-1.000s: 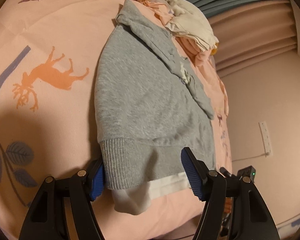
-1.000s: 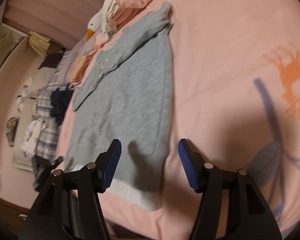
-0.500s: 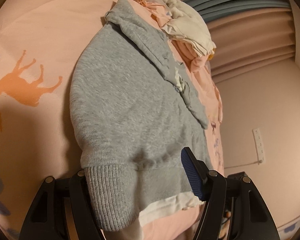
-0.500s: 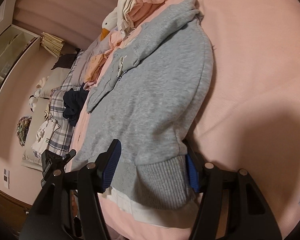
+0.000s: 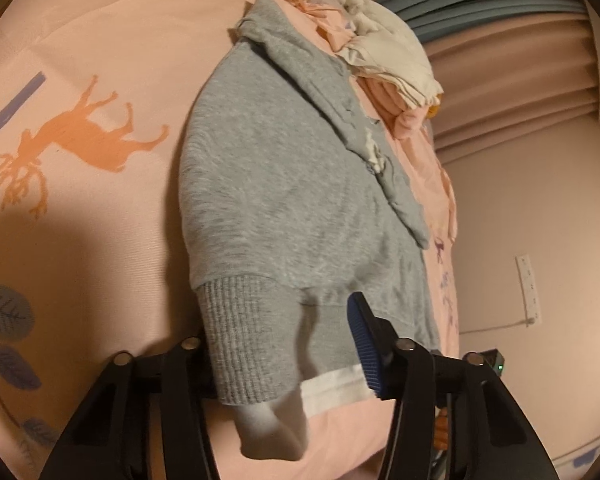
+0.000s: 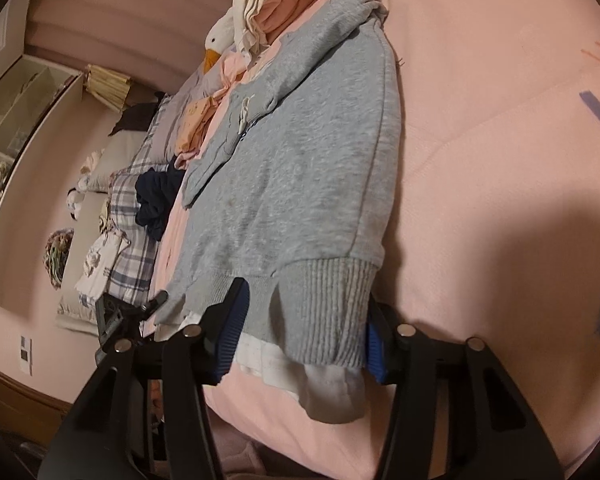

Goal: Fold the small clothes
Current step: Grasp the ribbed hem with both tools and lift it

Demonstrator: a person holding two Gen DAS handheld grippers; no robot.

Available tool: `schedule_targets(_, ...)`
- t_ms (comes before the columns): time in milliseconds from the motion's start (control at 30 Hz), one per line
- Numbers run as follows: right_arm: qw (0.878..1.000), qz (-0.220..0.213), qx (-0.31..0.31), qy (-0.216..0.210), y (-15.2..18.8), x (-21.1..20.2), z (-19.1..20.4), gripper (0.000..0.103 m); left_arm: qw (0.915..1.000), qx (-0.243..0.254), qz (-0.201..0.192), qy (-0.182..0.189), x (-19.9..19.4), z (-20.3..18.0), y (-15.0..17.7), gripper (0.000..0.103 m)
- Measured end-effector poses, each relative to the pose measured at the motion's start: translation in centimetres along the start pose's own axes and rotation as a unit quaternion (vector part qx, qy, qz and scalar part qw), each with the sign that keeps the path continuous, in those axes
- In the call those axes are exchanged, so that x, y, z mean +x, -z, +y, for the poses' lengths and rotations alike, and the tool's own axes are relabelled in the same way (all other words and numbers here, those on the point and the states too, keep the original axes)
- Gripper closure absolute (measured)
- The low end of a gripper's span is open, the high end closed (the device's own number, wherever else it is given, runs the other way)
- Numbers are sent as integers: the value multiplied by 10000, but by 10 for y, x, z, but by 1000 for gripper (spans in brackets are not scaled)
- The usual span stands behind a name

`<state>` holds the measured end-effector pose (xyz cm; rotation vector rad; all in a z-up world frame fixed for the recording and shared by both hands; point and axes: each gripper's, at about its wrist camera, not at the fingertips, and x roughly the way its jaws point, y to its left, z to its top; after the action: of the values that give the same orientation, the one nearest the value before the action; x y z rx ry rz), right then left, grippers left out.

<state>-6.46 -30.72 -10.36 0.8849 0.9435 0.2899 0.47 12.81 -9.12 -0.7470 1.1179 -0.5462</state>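
Note:
A grey sweatshirt (image 5: 284,184) lies flat on the pink deer-print bedspread (image 5: 100,40), its ribbed hem towards me and a white layer (image 5: 332,388) showing under the hem. My left gripper (image 5: 280,328) straddles one ribbed hem corner. The cloth hides its left finger, and its jaws are closing with a gap still showing at the right pad (image 5: 366,344). In the right wrist view the sweatshirt (image 6: 300,168) has its other hem corner between the closing jaws of my right gripper (image 6: 304,304). The cloth hangs limp over the bed's edge.
A heap of pink and white clothes with a goose plush (image 5: 380,40) sits just beyond the sweatshirt's collar. A plaid cloth and a navy garment (image 6: 156,196) lie further along the bed. The bed's front edge runs right under both grippers, and a wall socket (image 5: 528,288) is on the side.
Both grippers have pushed in onto the hem, so each ribbed corner now lies between the fingers. Both pairs of jaws have narrowed.

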Motion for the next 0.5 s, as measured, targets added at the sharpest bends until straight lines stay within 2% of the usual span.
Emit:
schedule_targets(67, 9999, -68, -33, 97, -2, 4, 1, 70, 10000, -16, -7, -31, -1, 1, 0, 60)
schedule_targets(167, 9998, -143, -50, 84, -3, 6, 1, 76, 9997, -51, 0, -241, -1, 4, 0, 80)
schedule_targets(300, 9997, -213, -109, 3, -4, 3, 4, 79, 9998, -144, 16, -132, -7, 6, 3, 85)
schedule_targets(500, 9986, -382, -296, -230, -7, -7, 15, 80, 9994, -120, -122, 312, -19, -4, 0, 88)
